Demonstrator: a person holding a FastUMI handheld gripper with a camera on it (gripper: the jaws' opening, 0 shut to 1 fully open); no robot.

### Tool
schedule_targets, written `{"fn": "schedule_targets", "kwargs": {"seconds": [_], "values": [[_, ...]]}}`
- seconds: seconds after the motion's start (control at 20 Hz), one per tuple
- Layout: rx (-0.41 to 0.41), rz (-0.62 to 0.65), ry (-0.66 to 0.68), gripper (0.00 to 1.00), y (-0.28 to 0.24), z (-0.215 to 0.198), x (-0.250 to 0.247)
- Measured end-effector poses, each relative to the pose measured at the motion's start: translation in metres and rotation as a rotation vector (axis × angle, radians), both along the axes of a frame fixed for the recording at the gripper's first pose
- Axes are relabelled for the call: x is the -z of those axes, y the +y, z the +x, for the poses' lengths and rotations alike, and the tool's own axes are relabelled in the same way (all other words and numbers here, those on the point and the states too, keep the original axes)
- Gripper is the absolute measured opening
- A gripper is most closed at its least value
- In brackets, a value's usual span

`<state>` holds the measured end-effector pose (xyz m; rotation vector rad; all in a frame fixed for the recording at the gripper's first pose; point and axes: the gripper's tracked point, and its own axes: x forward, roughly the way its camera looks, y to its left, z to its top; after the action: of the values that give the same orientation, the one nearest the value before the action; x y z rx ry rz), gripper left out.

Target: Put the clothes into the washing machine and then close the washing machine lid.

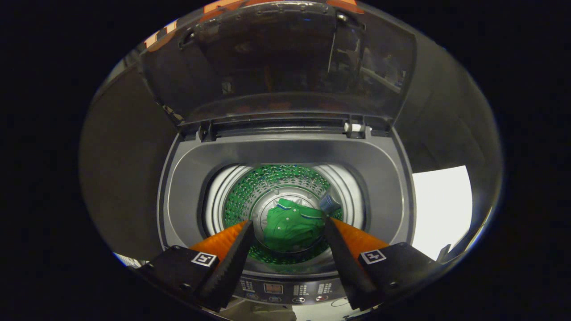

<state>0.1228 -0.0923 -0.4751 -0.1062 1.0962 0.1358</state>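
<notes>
A green shirt (292,225) lies at the bottom of the washing machine's drum (250,191). The gripper (289,223) hangs above, fingers spread apart and empty. The lid (276,67) stands raised.

Green garment (292,229) lies in washer drum (250,191), seemingly crumpled

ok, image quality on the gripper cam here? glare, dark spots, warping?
Gripper view: fisheye bows the tub rim and raised lid; the lid is dark with faint reflections; a white patch right of the washer is blown out; the green shirt in the drum is well lit and sharp; the open gripper is in focus, fingers apart above the drum, holding nothing.
</notes>
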Motion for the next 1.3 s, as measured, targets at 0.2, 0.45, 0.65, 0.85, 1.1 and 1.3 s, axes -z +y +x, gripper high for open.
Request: {"fn": "schedule_targets", "kwargs": {"seconds": [0.2, 0.45, 0.65, 0.85, 1.1, 1.3], "values": [[-0.013, 0.029, -0.072, 1.0, 0.007, 0.007, -0.049], [-0.004, 0.06, -0.188, 1.0, 0.007, 0.02, -0.125], [-0.008, 0.08, -0.282, 1.0, 0.006, 0.029, -0.186], [-0.003, 0.116, -0.388, 1.0, 0.015, 0.045, -0.236], [-0.02, 0.139, -0.508, 1.0, 0.024, 0.06, -0.287], [-0.048, 0.146, -0.573, 1.0, 0.035, 0.082, -0.311]]}}
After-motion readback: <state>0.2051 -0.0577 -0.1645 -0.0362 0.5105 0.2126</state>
